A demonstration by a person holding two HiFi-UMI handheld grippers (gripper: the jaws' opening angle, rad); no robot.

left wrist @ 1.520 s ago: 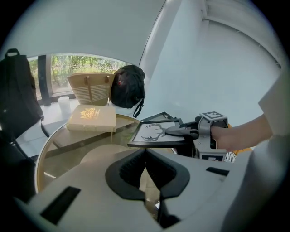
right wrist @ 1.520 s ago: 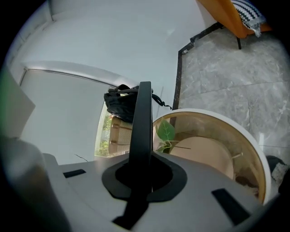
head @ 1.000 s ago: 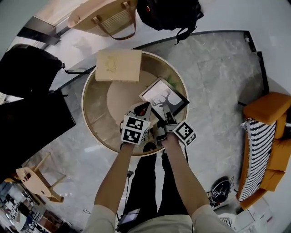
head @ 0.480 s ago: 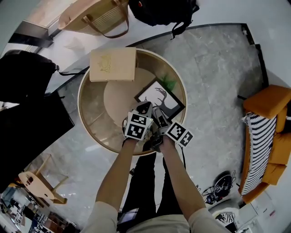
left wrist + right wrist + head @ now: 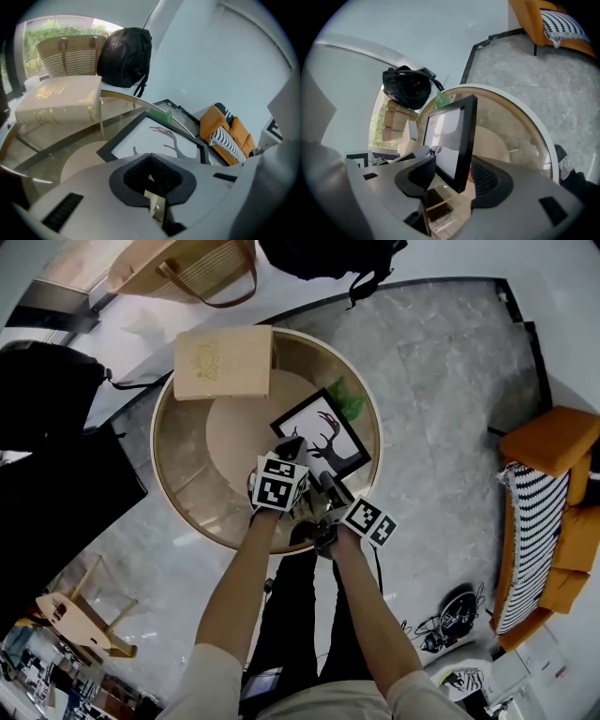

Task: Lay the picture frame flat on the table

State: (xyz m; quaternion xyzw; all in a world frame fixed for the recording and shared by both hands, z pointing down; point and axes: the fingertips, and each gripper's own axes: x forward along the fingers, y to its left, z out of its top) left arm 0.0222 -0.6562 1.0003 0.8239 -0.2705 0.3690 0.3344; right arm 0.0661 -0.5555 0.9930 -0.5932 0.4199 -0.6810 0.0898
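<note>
The black picture frame (image 5: 319, 439) with a deer print lies flat on the round glass table (image 5: 178, 502), right of its middle. My left gripper (image 5: 291, 448) sits at the frame's near-left corner with its jaws together and nothing between them; in the left gripper view the frame (image 5: 154, 136) lies just beyond the left gripper (image 5: 150, 157). My right gripper (image 5: 328, 486) is at the frame's near edge. In the right gripper view a corner of the frame (image 5: 450, 136) stands between the jaws of the right gripper (image 5: 454, 173), which are opening, and the pads are clear of it.
A beige book (image 5: 223, 362) lies on the table's far left rim. A green object (image 5: 349, 401) peeks out behind the frame. A woven tote (image 5: 178, 268) and a black backpack (image 5: 323, 257) sit on the floor beyond. An orange sofa (image 5: 553, 521) stands at the right.
The right gripper's jaws have let go of the frame and drawn back toward the near rim. The frame has settled flatter on the table. The left gripper stays at its corner.
</note>
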